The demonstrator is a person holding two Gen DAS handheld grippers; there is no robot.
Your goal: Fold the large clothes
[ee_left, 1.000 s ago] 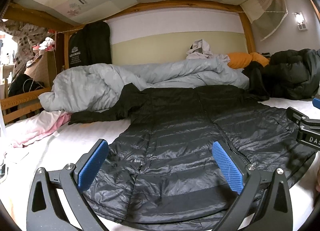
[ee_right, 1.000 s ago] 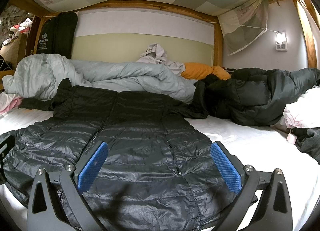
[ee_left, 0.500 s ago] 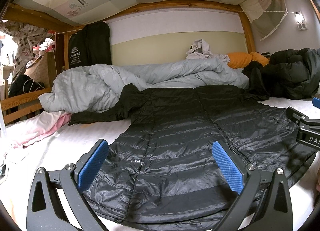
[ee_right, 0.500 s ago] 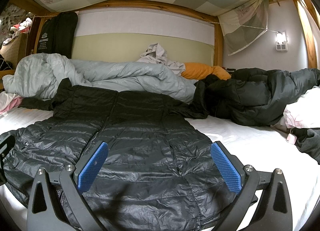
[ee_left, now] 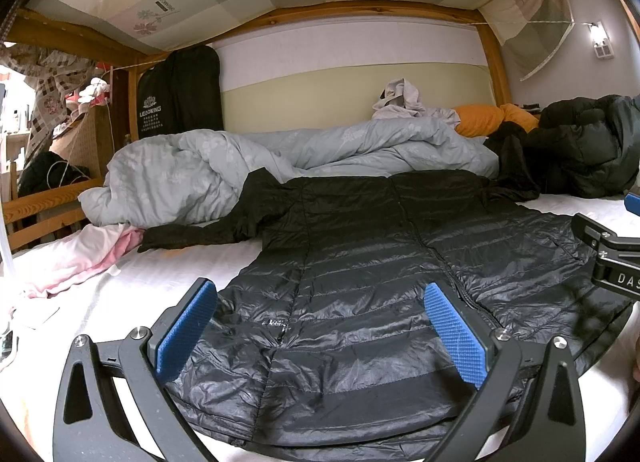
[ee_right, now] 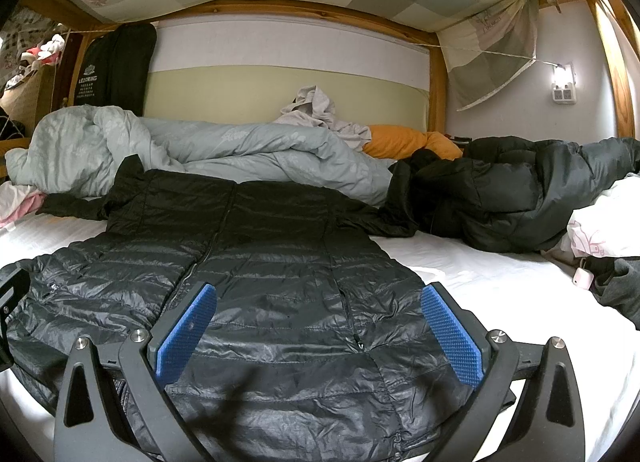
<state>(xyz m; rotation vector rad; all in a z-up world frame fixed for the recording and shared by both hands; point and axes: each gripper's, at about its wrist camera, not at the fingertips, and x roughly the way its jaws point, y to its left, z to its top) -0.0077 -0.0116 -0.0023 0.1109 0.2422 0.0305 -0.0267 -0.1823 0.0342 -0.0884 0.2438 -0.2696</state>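
Here, a black down coat (ee_left: 360, 302) lies spread flat on the white bed sheet (ee_right: 500, 282). The left gripper (ee_left: 320, 326) and right gripper (ee_right: 318, 326) hover above its hem, jaws wide apart and empty.

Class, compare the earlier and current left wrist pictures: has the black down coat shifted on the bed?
No. The black down coat lies as before: its collar sits at the same spot against the grey duvet, hem between the open left gripper.

Coat (ee_left: 360, 282) flat on mattress (ee_left: 160, 282) (hem nearest), duvet (ee_left: 280, 153) behind it, second coat (ee_right: 520, 197) at right.
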